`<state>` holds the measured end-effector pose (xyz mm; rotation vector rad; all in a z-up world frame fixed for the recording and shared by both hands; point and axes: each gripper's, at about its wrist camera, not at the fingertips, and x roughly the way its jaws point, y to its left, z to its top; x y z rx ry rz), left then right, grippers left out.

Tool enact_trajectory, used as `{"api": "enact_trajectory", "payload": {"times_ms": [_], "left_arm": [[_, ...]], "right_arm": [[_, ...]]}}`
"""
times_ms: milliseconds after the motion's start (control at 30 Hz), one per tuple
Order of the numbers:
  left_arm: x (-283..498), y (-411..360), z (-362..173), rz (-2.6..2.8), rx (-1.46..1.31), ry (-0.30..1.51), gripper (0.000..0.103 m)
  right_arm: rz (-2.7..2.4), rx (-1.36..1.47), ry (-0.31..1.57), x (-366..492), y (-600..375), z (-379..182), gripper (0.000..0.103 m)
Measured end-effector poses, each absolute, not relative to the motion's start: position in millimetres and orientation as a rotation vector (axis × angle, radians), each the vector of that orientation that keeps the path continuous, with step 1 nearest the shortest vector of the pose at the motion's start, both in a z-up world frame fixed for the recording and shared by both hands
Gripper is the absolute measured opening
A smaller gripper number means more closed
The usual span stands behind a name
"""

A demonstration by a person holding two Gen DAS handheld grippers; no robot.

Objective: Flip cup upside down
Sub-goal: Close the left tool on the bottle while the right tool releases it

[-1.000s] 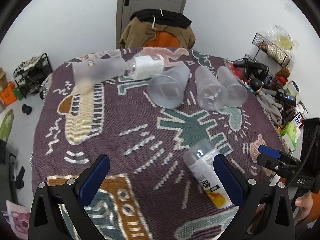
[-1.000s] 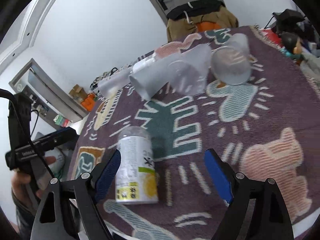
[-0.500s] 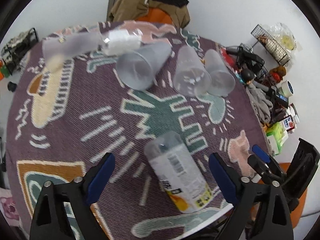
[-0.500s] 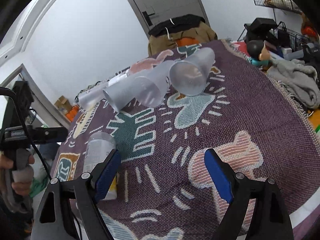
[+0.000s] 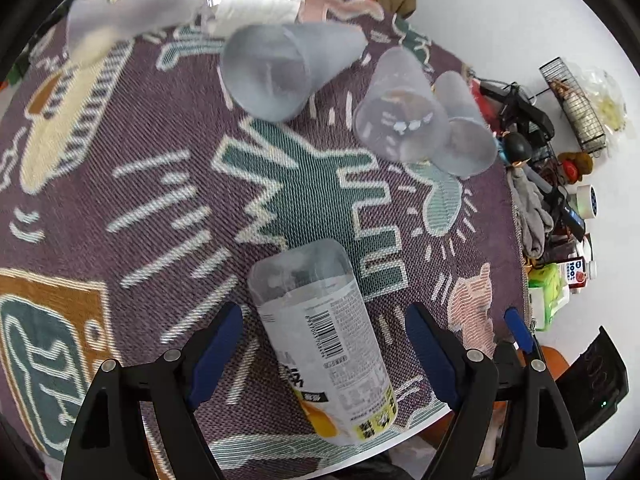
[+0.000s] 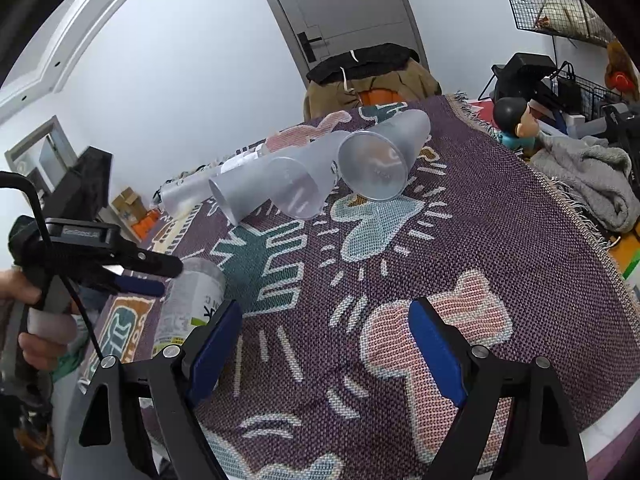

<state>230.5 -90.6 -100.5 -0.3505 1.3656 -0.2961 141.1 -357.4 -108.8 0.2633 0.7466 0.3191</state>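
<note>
A clear plastic cup with a printed label (image 5: 324,336) lies on its side on the patterned cloth near the table's front edge. My left gripper (image 5: 323,340) is open, and the cup lies between its blue fingers without touching them. The cup also shows in the right wrist view (image 6: 188,300), with the left gripper (image 6: 132,272) over it. My right gripper (image 6: 324,340) is open and empty above the cloth, to the right of the cup.
Three frosted cups (image 5: 288,68) (image 5: 400,120) (image 5: 464,136) lie on their sides further back, with a frosted sleeve of cups (image 5: 132,16) behind them. The table edge (image 5: 424,424) is close in front. Clutter and a grey cloth (image 6: 588,176) sit off the right side.
My left gripper moved forward and right, so the labelled cup now lies between its open fingers. My right gripper swung right, away from the cup.
</note>
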Motion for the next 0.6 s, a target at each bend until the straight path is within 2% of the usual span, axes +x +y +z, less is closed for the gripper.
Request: {"api": "enact_trajectory", "payload": {"times_ms": [200,300,600], "left_arm": [[241.2,-101.5,-123.1,-0.267,-0.348,1.433,0.079],[249.3,-103.0,-133.2,-0.25,-0.344,1.46,0.068],[253.9,-104.6,-117.5,-0.274,-0.331,1.393,0.066]], "right_arm": [[0.298,0.279,0.756,146.1,-364.7,-115.1,0.086],[0.291,0.283,0.763,146.8,-368.4,-117.0,0.086],[0.291,0.29,0.785,149.3,-370.4,-122.8,0.086]]}}
